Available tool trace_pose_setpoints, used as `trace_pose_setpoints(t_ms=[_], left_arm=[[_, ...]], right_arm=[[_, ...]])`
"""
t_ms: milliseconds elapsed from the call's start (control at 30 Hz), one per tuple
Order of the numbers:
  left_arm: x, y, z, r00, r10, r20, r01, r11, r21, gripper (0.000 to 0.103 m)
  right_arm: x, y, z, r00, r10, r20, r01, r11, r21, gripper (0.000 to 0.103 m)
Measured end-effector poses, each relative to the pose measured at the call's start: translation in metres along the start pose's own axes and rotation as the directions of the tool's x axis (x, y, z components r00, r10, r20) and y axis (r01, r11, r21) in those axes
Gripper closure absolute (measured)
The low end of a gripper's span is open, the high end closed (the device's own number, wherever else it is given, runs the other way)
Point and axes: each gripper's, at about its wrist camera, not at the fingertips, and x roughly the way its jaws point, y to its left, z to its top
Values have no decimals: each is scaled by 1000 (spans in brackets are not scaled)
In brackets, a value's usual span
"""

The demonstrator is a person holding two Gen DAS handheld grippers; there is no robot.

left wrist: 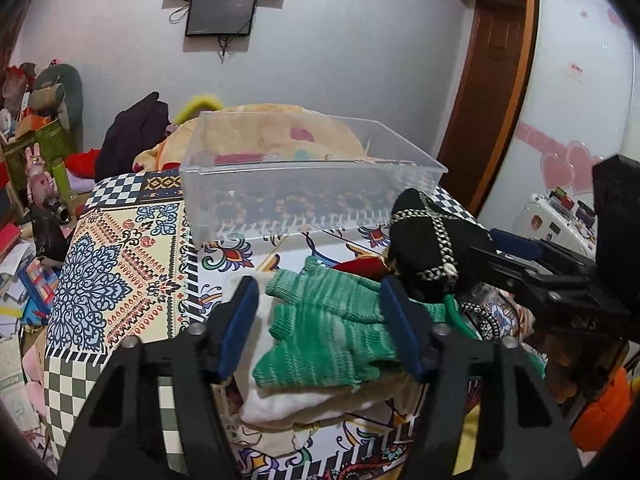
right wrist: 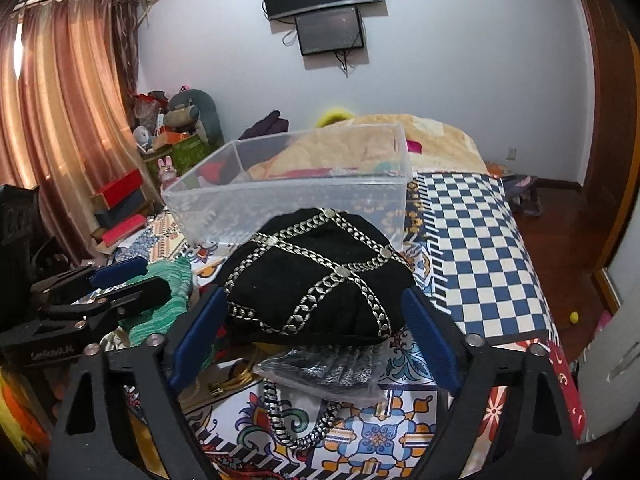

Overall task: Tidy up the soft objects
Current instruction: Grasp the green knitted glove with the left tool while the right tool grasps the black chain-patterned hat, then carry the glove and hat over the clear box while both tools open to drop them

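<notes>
A clear plastic bin (left wrist: 312, 184) stands on the patterned cloth, also in the right wrist view (right wrist: 288, 196). My left gripper (left wrist: 320, 300) is open, its blue pads on either side of green knit gloves (left wrist: 324, 328) that lie on white folded cloth (left wrist: 288, 400). My right gripper (right wrist: 316, 304) is open around a black hat with silver chain trim (right wrist: 316, 276); I cannot tell if the pads touch it. The hat also shows in the left wrist view (left wrist: 428, 244), with the right gripper (left wrist: 500, 252) behind it. The left gripper also shows in the right wrist view (right wrist: 132, 280).
A clear bag of dark items (right wrist: 320, 372) and a braided cord (right wrist: 296, 428) lie under the hat. A red item (left wrist: 364, 266) sits between gloves and hat. Bedding (left wrist: 272, 128) is piled behind the bin. Clutter (left wrist: 36, 208) stands left of the bed.
</notes>
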Motion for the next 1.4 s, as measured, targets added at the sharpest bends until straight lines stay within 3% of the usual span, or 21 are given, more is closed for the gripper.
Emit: trace_pose_setpoints(t_ms=[233,500,600,767,1133,1400], left_arm=[[9,-5,-5,999,12,-34,-11,999,37,62],[2,-7,-5,1000,26,-6,-26,998,49,78],[-2,-8,-2,1000,20,8,-20,999,46,91],[-10,-7,4,1000,-6,29,5,1000,30,96],[-33,-10,27,993,15,119,-20,999,39,98],[-44,-7,63,973,61,224,-80,994,74,98]], right_arm=[[-3,3,0,1000,7,12,-7,1000,-3,30],[-4,7,2,1000,23,14,-22,1000,-21,64],[-6,8,4,999,19,28,-18,999,-26,72],[-14,9,12,998,23,61,-22,1000,-21,75],[-32,11,38,986,29,164,-24,999,-34,79],[-34,14,61,972,24,233,-13,999,-46,79]])
